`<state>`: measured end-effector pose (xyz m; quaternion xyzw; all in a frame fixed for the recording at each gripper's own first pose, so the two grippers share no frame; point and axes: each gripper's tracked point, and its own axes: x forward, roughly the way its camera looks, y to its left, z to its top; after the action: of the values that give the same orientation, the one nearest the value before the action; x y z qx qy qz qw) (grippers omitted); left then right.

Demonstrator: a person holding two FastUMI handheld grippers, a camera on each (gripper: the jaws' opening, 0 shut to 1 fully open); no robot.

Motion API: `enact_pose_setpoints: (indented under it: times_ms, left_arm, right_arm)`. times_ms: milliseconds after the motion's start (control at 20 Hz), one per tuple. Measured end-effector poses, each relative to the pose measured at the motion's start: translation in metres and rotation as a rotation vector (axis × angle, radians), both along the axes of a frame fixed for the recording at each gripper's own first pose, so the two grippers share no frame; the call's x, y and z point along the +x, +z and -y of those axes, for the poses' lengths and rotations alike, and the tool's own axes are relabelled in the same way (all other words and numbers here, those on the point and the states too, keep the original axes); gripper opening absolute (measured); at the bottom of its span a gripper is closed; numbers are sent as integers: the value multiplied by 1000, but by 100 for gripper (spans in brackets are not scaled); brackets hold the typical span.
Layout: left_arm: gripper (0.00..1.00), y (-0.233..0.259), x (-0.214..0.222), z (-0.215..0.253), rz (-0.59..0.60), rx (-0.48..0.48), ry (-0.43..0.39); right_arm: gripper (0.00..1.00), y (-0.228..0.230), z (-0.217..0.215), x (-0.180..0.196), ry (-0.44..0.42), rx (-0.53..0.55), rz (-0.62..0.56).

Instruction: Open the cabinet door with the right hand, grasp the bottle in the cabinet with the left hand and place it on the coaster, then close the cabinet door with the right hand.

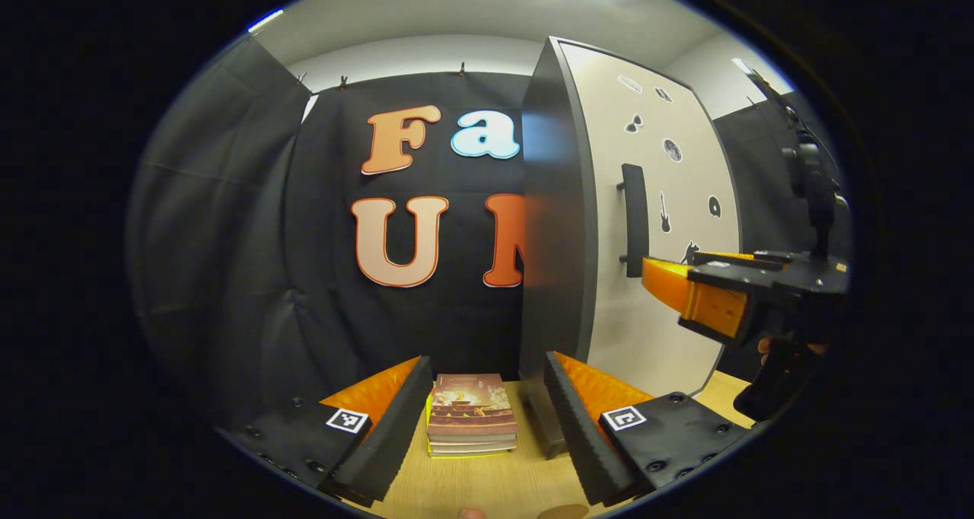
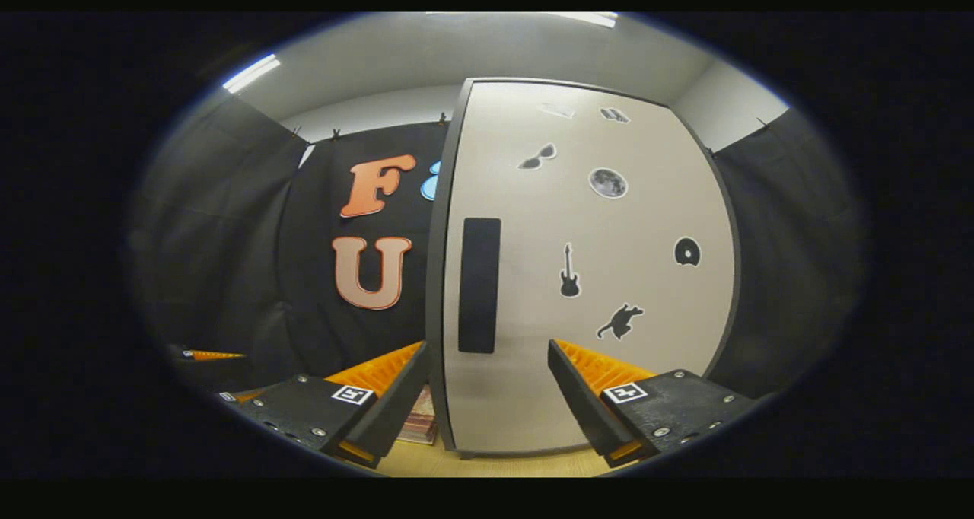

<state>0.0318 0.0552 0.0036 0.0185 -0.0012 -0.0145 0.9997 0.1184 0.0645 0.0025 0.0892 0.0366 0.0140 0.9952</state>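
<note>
Smooth matt cabinet door stands on a wood-grain table.

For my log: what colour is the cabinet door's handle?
Black. The handle is a vertical bar on the pale door, clearest in the right gripper view.

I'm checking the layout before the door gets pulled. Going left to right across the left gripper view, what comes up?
Stack of books → cabinet's dark side panel → door handle → right claw.
</note>
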Motion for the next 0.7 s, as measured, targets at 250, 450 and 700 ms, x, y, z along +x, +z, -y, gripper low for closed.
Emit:
enact_pose_setpoints:
  times_ms: [250,450,700]
  left_arm:
    - [96,-7,6,-2,-21,-21,-25]
    - [96,-13,12,-11,-38,-34,-27]
    - [94,-2,17,-28,-5,-8,-24]
  right_arm:
    - [86,13,1,34,-11,30,17]
    - [79,20,-3,53,6,82,6]
    - [49,16,-6,62,-27,75,-22]
